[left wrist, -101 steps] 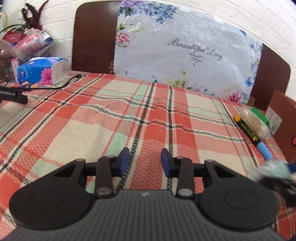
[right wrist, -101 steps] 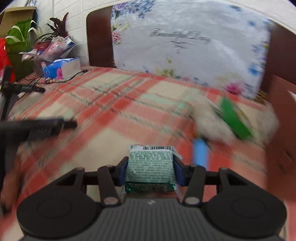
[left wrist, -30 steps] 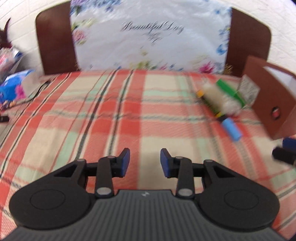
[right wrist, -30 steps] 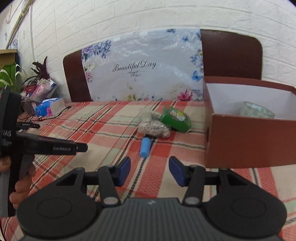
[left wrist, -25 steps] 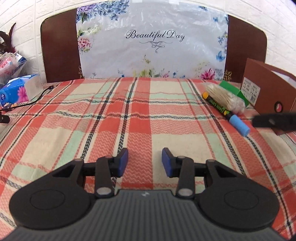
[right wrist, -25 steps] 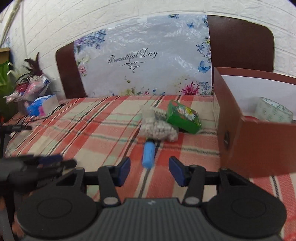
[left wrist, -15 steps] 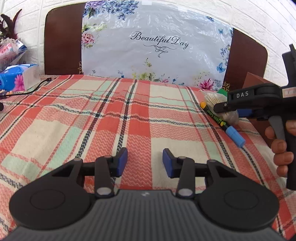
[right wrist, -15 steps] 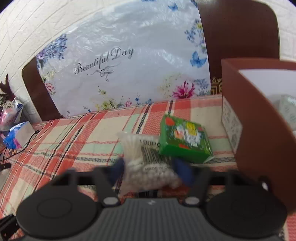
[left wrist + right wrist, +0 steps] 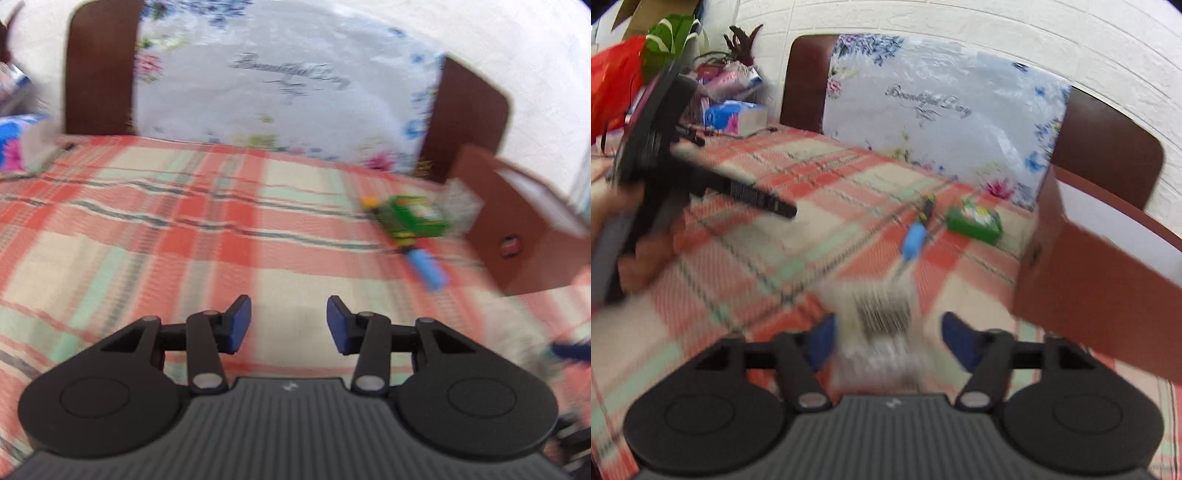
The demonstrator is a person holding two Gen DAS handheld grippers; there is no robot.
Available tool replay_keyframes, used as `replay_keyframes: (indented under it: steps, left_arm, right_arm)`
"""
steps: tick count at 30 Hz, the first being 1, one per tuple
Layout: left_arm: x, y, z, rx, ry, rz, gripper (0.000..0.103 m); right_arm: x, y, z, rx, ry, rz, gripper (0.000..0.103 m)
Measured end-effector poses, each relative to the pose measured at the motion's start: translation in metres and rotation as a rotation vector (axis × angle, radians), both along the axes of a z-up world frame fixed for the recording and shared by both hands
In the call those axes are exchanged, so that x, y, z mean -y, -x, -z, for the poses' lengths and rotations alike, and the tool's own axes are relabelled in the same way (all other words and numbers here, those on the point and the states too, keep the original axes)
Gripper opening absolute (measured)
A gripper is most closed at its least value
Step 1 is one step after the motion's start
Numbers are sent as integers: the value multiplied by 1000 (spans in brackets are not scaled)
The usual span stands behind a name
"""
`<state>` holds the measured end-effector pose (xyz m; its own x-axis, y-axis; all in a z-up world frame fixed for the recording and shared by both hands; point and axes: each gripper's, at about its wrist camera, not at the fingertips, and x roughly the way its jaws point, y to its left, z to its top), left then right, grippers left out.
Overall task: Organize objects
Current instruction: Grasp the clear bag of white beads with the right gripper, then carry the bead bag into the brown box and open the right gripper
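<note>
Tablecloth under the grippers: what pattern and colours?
The tablecloth is plaid: red-orange, cream and pale green with thin dark stripes. Left wrist view shows it best.

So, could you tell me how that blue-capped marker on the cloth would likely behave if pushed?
The marker looks slim and round, so it would probably roll sideways. Lying flat on the woven tablecloth, it may not roll far.

Bed: red-green plaid cloth over it.
Far right: brown cardboard box.
L of box: flat green packet, blue-capped marker pen just L of it.
Behind: floral plastic sheet vs dark wooden headboard.
</note>
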<state>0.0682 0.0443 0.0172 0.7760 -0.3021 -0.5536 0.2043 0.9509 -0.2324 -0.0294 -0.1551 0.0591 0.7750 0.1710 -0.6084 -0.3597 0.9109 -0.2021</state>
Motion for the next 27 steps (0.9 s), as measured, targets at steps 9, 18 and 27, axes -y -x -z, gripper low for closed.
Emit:
replay_keyframes:
  steps: [9, 18, 27]
  left_arm:
    - [92, 27, -10, -100, -125, 304, 66]
    - [107, 9, -30, -271, 142, 322, 38]
    - [260, -45, -127, 12, 113, 512, 38]
  right_arm:
    - [26, 9, 8, -108, -196, 39, 70]
    - [32, -9, 0, -76, -237, 70, 45]
    - [153, -36, -95, 233, -169, 262, 45]
